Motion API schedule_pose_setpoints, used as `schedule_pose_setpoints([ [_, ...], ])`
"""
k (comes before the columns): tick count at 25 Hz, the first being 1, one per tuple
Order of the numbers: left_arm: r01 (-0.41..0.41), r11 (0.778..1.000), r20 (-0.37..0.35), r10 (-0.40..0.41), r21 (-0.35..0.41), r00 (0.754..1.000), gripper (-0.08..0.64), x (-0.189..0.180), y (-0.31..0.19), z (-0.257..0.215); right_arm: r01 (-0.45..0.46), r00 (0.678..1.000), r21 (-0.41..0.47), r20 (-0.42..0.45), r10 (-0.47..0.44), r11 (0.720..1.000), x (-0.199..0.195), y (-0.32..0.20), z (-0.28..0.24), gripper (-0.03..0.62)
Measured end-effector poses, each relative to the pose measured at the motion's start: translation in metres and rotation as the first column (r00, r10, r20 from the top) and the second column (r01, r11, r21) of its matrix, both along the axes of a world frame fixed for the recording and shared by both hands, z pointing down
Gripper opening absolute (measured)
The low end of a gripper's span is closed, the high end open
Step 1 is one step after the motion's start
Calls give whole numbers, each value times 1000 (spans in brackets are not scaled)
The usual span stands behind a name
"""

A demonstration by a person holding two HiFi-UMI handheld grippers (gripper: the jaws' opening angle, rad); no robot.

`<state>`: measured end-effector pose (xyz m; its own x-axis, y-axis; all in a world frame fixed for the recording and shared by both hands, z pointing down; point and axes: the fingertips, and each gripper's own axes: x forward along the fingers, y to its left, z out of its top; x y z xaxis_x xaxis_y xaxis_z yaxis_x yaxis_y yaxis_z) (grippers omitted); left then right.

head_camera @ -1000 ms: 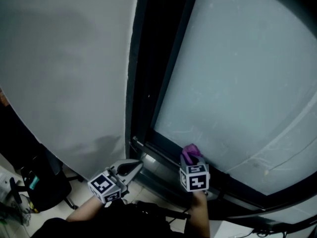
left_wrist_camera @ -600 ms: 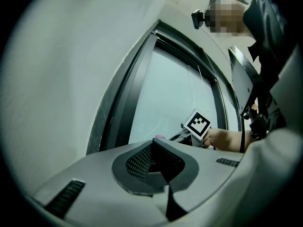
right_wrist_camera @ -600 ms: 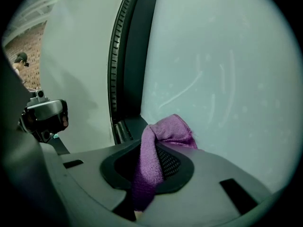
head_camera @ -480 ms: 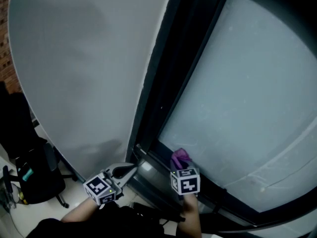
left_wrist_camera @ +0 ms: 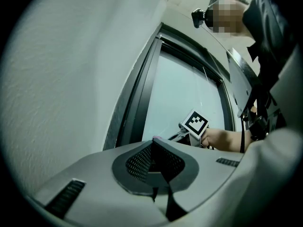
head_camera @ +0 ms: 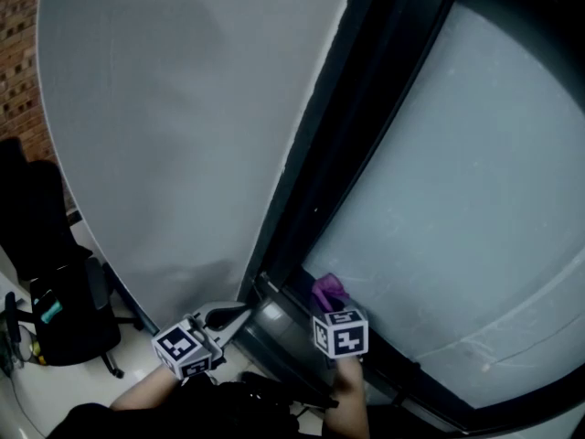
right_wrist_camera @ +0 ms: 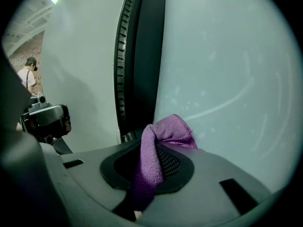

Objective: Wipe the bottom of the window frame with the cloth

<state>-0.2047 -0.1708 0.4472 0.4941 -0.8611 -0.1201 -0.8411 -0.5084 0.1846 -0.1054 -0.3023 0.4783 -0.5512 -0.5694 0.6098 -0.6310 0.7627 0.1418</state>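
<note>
A purple cloth is pinched in my right gripper, which is shut on it. The cloth's bunched end presses against the pane just above the dark bottom rail of the window frame, close to the frame's lower left corner. My left gripper hangs a short way to the left, by the corner of the frame. Its jaws meet at the tips with nothing between them. The right gripper's marker cube shows beyond them.
A white wall fills the left side and frosted glass the right, with the dark upright of the frame between. A black office chair stands on the floor at lower left. A person stands far off.
My right gripper has slid the cloth leftward along the bottom rail, closer to the frame's corner and the left gripper. The head view has swung, and the left gripper has hardly moved.
</note>
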Motion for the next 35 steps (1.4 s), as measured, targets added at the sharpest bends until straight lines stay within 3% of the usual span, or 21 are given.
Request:
schedule_pose_setpoints([
  [5,32,999,-20,-31,11,999,0,-7,-3,-3,45,999,-7,-10,-45,999,-17,-5,3,66],
  [17,96,994,15,-97,54,995,0,-29,5,1,95,995,4,-43,-94,996,-43,-9,2,66],
  [29,181,983,0,-181,13,983,0,-55,24,15,144,981,68,-143,-134,987,-63,-5,6,66],
  [35,158,987,16,-158,11,987,0,-52,24,17,158,979,79,-142,-145,984,-63,5,7,66],
])
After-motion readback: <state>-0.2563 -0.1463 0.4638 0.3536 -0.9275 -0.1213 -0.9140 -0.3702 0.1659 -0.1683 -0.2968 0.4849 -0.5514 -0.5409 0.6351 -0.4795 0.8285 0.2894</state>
